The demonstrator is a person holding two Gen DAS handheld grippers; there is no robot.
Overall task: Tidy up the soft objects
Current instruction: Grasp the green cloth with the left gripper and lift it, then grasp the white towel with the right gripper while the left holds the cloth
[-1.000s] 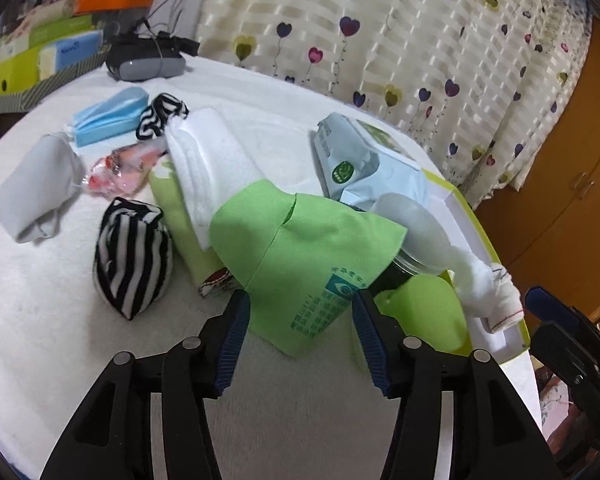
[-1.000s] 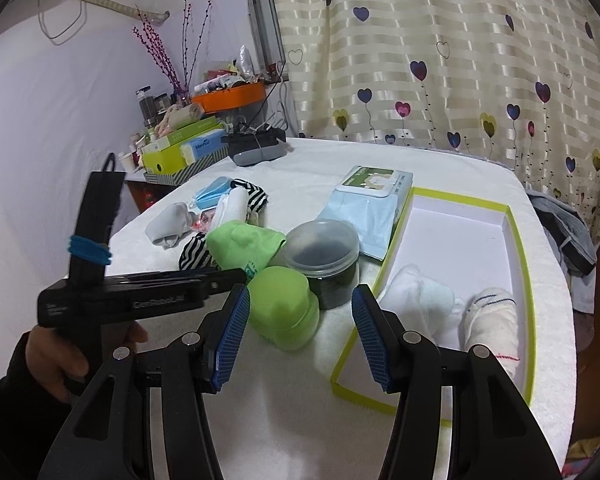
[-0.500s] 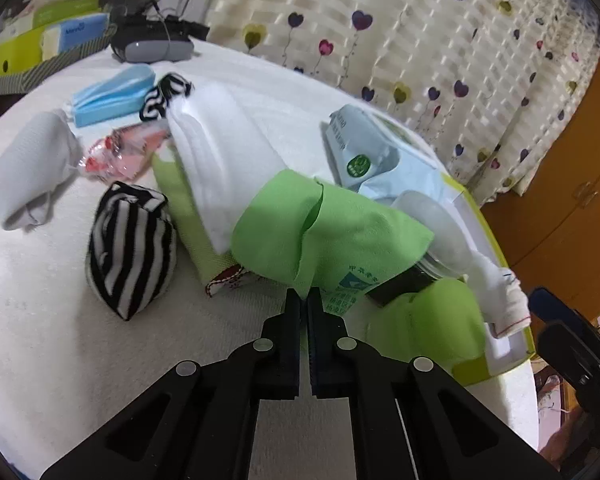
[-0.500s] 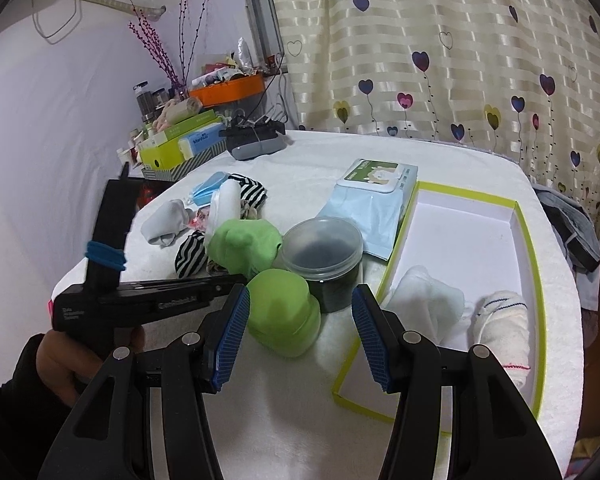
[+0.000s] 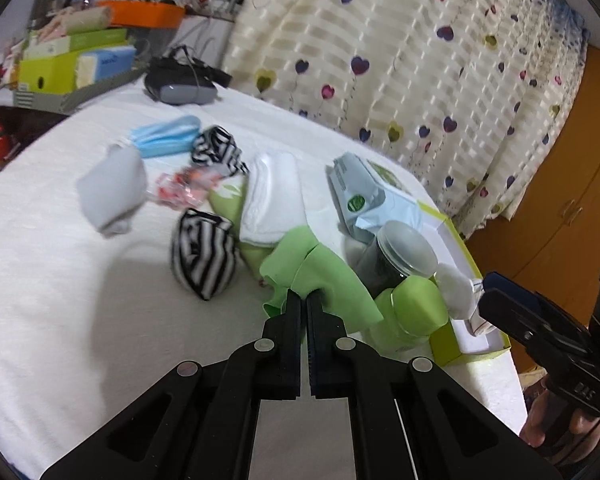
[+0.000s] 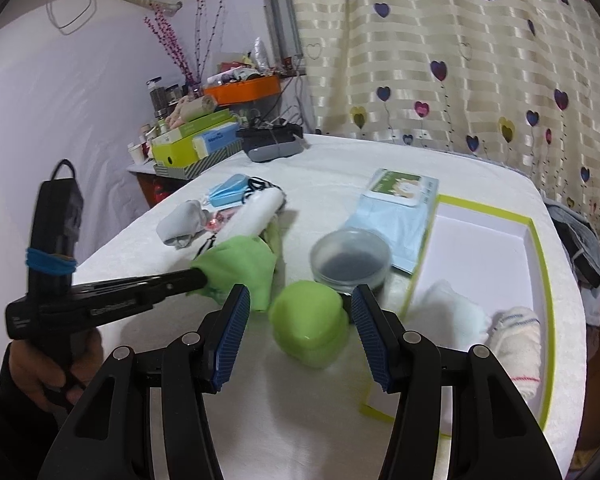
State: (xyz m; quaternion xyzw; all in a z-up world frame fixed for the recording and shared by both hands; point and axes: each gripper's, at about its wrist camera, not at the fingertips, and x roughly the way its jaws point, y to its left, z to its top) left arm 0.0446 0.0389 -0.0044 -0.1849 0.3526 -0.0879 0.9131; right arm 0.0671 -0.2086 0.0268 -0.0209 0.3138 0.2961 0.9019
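Note:
My left gripper [image 5: 304,298] is shut on the edge of a bright green cloth [image 5: 320,280], lifted and bunched above the white table; it also shows in the right wrist view [image 6: 240,264]. My right gripper [image 6: 300,312] is open, its jaws either side of a green lidded container [image 6: 308,324], not touching it. A green-rimmed white box [image 6: 540,248] at the right holds two rolled white socks [image 6: 516,332]. A striped sock ball [image 5: 204,256], a grey sock [image 5: 112,192], a white towel [image 5: 272,196] and blue masks [image 5: 164,140] lie on the table.
A clear-lidded dark jar [image 6: 352,260] stands beside the box. A wet-wipes pack [image 6: 396,208] lies behind it. A grey device [image 6: 272,146] and stacked boxes [image 6: 192,144] sit at the table's far left edge. A heart-print curtain hangs behind.
My left gripper closed on the green cloth and has pulled it up and back off the pile. My right gripper has moved closer to the green container, still open.

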